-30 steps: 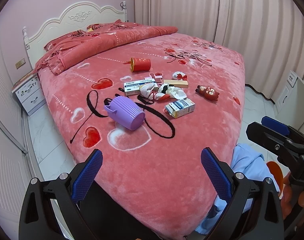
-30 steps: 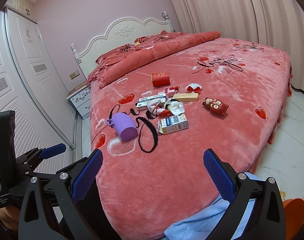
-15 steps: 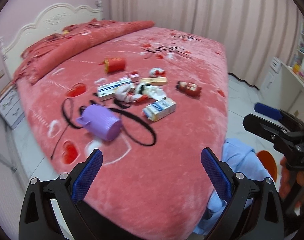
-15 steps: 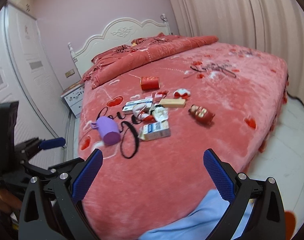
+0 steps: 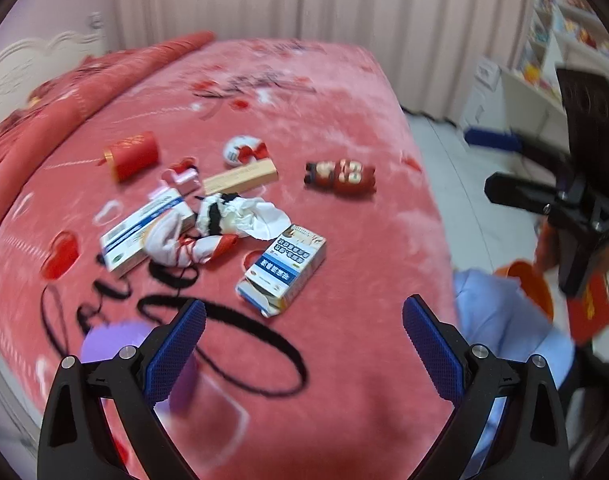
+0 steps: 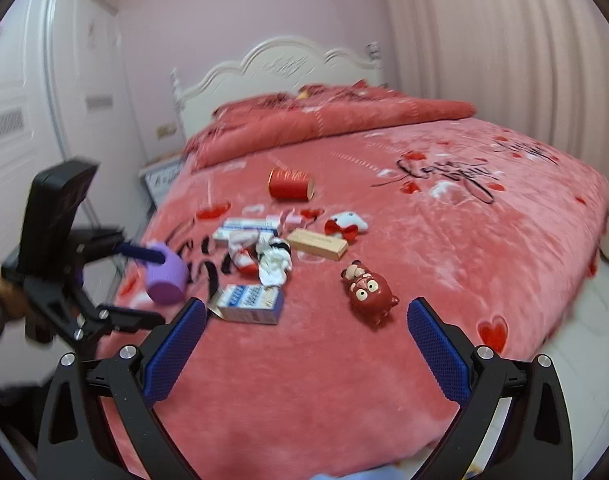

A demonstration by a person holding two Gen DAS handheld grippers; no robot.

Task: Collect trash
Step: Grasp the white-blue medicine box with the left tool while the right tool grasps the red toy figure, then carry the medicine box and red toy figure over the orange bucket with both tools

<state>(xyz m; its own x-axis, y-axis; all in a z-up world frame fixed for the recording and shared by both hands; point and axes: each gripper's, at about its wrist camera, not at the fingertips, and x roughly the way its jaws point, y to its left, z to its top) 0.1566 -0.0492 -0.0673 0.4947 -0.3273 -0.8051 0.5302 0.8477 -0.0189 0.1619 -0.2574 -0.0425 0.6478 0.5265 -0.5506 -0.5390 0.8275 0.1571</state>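
Note:
Trash lies on the red bed [image 5: 344, 360]: a blue-and-white carton [image 5: 282, 270] [image 6: 248, 304], a crumpled white tissue [image 5: 256, 216] [image 6: 274, 264], a long white box [image 5: 144, 232] [image 6: 244, 227], a tan box [image 5: 240, 176] [image 6: 316, 243] and a red can [image 5: 132, 154] [image 6: 290, 185]. A purple bin [image 5: 116, 344] [image 6: 166, 278] lies on its side at the left. My left gripper [image 5: 304, 344] is open, just short of the carton. My right gripper [image 6: 306, 346] is open, near the carton and a red pig toy [image 6: 370, 292] [image 5: 340, 174].
A white-and-red bow toy [image 6: 344, 224] lies behind the tan box. A folded red duvet [image 6: 324, 120] and white headboard [image 6: 288, 64] are at the far end. A white wardrobe [image 6: 44, 120] stands left, curtains [image 5: 304, 0] behind, an orange bin [image 5: 528, 284] on the floor at right.
Both grippers have moved forward over the bed toward the trash pile. The carton and the pig toy now sit much closer. Both stay open.

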